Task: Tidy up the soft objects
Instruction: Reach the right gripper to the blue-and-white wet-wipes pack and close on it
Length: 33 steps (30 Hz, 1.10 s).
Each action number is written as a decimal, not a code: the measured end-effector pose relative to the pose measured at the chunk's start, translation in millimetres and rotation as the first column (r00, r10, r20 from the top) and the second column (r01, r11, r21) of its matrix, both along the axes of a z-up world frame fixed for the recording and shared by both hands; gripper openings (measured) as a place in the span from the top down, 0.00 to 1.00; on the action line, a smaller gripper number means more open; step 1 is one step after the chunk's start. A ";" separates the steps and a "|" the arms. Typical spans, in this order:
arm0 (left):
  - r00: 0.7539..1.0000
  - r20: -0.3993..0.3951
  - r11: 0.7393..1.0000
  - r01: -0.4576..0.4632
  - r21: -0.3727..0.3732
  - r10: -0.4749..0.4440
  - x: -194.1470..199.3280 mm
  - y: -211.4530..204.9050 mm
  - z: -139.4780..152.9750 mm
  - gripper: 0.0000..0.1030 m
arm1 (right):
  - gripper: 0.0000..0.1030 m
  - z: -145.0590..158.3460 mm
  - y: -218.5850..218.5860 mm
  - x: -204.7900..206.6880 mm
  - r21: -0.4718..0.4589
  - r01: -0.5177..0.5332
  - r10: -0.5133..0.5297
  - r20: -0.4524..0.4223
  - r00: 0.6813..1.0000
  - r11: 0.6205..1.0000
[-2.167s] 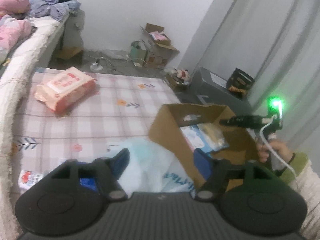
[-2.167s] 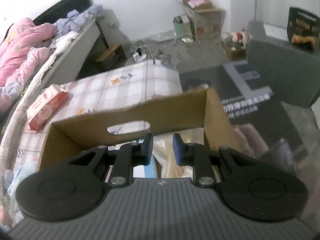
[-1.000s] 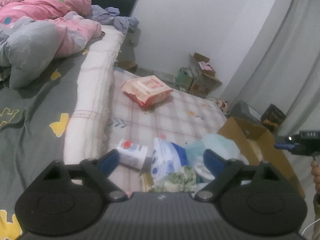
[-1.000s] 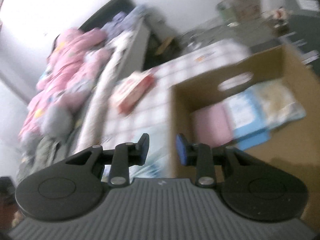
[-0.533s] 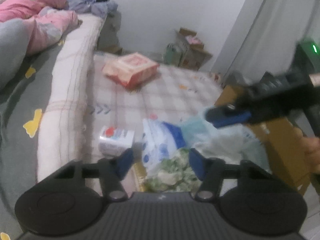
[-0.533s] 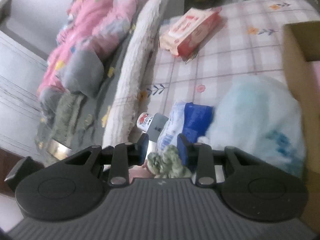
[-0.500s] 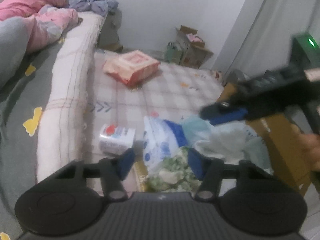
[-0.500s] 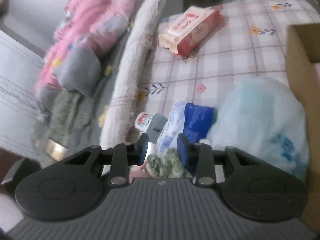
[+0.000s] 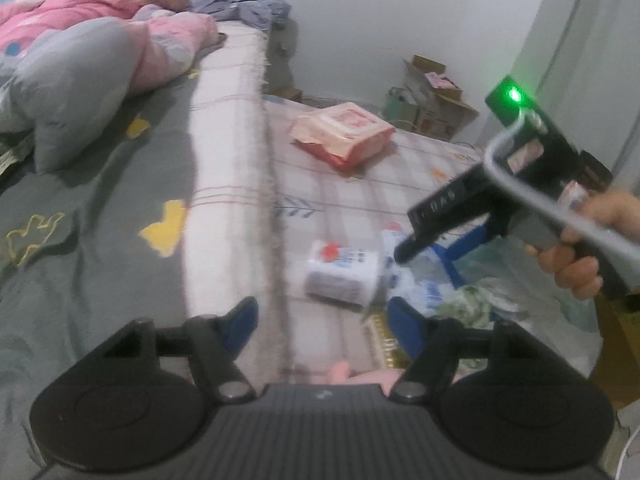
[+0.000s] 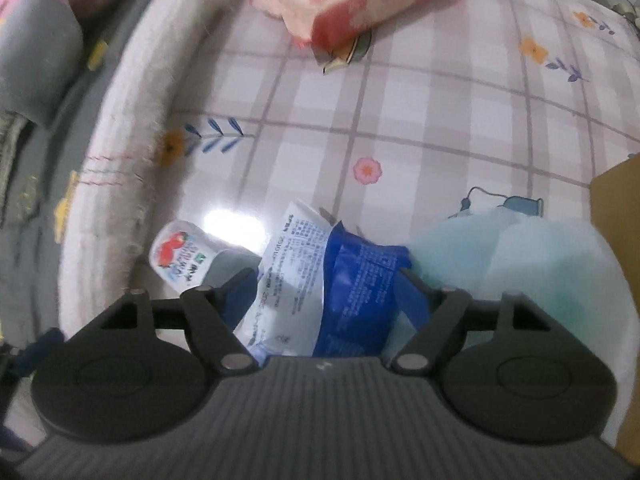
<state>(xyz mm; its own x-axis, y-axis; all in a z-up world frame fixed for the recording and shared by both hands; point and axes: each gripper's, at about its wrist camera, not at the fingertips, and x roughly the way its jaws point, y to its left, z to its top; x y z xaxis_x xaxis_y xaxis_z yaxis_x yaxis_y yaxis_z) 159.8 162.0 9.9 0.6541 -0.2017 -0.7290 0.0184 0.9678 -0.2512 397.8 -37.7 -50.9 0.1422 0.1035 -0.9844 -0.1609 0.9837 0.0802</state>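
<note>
We see the right hand-held gripper [image 10: 326, 284] lower than it was 0.5 s ago, its jaws now spread wide on either side of the blue-and-white packet [image 10: 320, 276], which fills the gap between its fingers [image 10: 414, 292]; we cannot tell whether the pads touch it. 0.5 s ago those jaws stood much closer together and higher above the pile. The packet lies on the checked mat [image 10: 440, 120], between the small white tissue pack [image 10: 180, 256] and the pale green bag [image 10: 520, 260], beside the cardboard box [image 10: 616, 208]. The left hand-held gripper [image 9: 320, 316] has swung left toward the grey bedspread [image 9: 100, 200]; its jaws are wider apart than before and hold nothing. The pink wipes pack [image 9: 344, 132] lies where it lay.
</note>
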 end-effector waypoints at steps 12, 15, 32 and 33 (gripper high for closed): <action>0.999 -0.020 0.998 -0.035 -0.044 0.034 -9.2 15.2 -4.0 0.30 | 0.34 -2.8 9.0 -3.3 -0.045 -0.063 0.066 0.056 0.996 0.997; 0.999 -0.015 0.998 -0.031 -0.052 0.030 -12.0 13.4 -2.3 0.30 | 0.49 7.0 0.2 -3.9 -0.001 -0.023 0.023 0.084 0.996 1.000; 0.992 0.040 0.983 0.124 -0.137 -0.120 17.1 -33.1 0.6 0.38 | 1.00 9.0 -85.8 -10.3 0.453 0.266 -0.289 -0.018 0.957 0.851; 0.990 0.037 0.981 0.143 -0.134 -0.139 22.7 -38.2 -1.4 0.38 | 1.00 9.3 -88.0 -9.0 0.471 0.270 -0.295 -0.023 0.955 0.839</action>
<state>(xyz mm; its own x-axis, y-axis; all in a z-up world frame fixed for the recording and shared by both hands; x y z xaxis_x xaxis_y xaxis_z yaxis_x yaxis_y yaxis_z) 182.5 123.9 8.5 0.6313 -0.3896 -0.6706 0.1612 0.9117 -0.3779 388.8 -125.7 -41.5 0.2816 0.4944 -0.8224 0.1026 0.8366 0.5381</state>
